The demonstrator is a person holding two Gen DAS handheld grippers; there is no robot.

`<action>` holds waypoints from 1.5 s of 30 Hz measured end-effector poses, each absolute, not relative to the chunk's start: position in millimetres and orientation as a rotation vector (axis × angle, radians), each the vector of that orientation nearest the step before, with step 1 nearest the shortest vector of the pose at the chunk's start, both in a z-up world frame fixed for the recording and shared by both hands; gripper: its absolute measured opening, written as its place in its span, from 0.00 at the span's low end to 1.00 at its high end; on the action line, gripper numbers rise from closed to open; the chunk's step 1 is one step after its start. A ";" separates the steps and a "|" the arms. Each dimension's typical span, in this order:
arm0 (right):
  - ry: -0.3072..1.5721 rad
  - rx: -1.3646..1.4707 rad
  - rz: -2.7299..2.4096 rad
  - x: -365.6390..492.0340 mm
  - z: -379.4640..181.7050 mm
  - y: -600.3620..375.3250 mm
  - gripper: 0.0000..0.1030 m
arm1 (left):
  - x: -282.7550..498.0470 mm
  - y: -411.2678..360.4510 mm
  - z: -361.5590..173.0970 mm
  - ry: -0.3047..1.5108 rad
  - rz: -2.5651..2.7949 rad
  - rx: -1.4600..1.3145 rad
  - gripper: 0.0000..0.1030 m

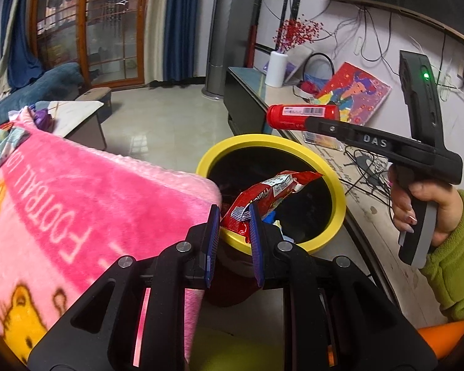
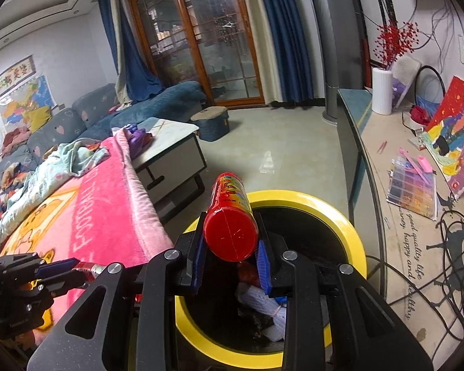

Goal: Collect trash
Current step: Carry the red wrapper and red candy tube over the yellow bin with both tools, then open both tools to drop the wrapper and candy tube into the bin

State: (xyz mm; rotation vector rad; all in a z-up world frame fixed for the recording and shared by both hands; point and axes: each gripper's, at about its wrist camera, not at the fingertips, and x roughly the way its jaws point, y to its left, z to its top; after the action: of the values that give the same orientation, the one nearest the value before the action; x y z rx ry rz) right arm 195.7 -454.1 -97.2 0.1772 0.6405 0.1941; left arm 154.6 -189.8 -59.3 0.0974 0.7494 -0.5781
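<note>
Jaws pinching a red snack wrapper [image 1: 263, 198] in the left gripper [image 1: 232, 232] and a red can [image 2: 231, 216] in the right gripper [image 2: 231, 258] hang above the yellow-rimmed bin [image 2: 354, 235], where centring before release seems wise.

legible markings: "das" in raised letters on the right hand-held gripper [image 1: 306, 122] body; "football" in white on the pink blanket [image 1: 77, 204]; script on the table [image 2: 417, 247] top — "good quality life", "happy and healthy". barcode on the red can [image 1: 303, 117] — digits unreadable.
</note>
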 end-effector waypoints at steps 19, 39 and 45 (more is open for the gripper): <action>0.719 0.254 0.114 205.4 -120.5 -489.5 0.26 | 158.7 -227.4 -78.3 0.805 -0.631 0.173 0.14; 0.704 0.344 0.116 207.5 -120.0 -504.9 0.45 | 205.6 -255.6 -84.7 0.831 -0.588 0.182 0.45; 0.709 0.333 0.097 207.0 -122.6 -507.0 0.53 | 208.0 -245.8 -87.5 0.844 -0.573 0.149 0.73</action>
State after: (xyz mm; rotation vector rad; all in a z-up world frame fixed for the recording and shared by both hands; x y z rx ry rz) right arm 207.0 -507.0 -122.6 0.3333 0.7086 0.0968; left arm 208.0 -245.8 -87.5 0.1493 0.8438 -0.5726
